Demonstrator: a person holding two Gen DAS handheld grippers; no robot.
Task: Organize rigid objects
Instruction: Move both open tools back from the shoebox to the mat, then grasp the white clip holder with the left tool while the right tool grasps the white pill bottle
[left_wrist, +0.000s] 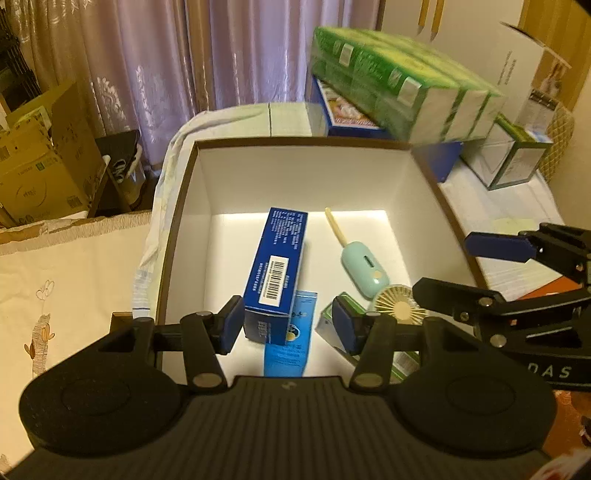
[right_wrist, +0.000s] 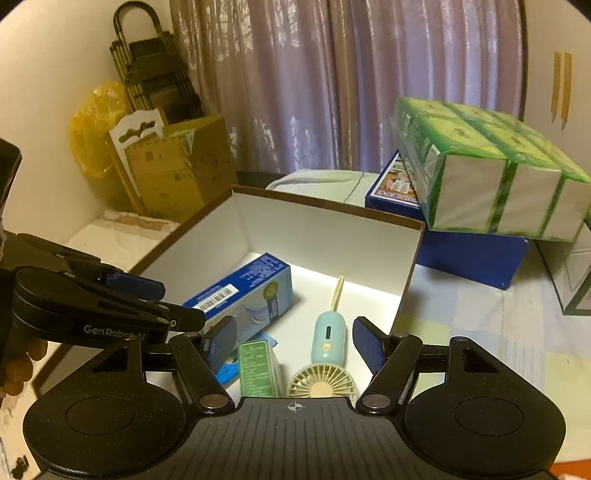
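Observation:
An open white box with a brown rim (left_wrist: 177, 206) (right_wrist: 410, 273) holds a dark blue carton (left_wrist: 277, 269) (right_wrist: 243, 291), a light blue flat packet (left_wrist: 291, 343) (right_wrist: 229, 369), a small green carton (left_wrist: 328, 321) (right_wrist: 256, 369) and a mint handheld fan (left_wrist: 365, 266) (right_wrist: 327, 339). My left gripper (left_wrist: 286, 325) is open above the box's near edge, its fingers on either side of the blue carton's near end, not touching it. My right gripper (right_wrist: 295, 339) is open and empty over the fan and the green carton. Each gripper shows in the other view, the left (right_wrist: 140, 291) and the right (left_wrist: 495, 247).
A green tissue multipack (left_wrist: 399, 92) (right_wrist: 487, 173) rests on a blue box (left_wrist: 347, 110) (right_wrist: 472, 251) behind the white box. A clear-sided box (left_wrist: 513, 155) stands at the right. Cardboard cartons (left_wrist: 40, 162) (right_wrist: 173, 166) sit by the curtain at left.

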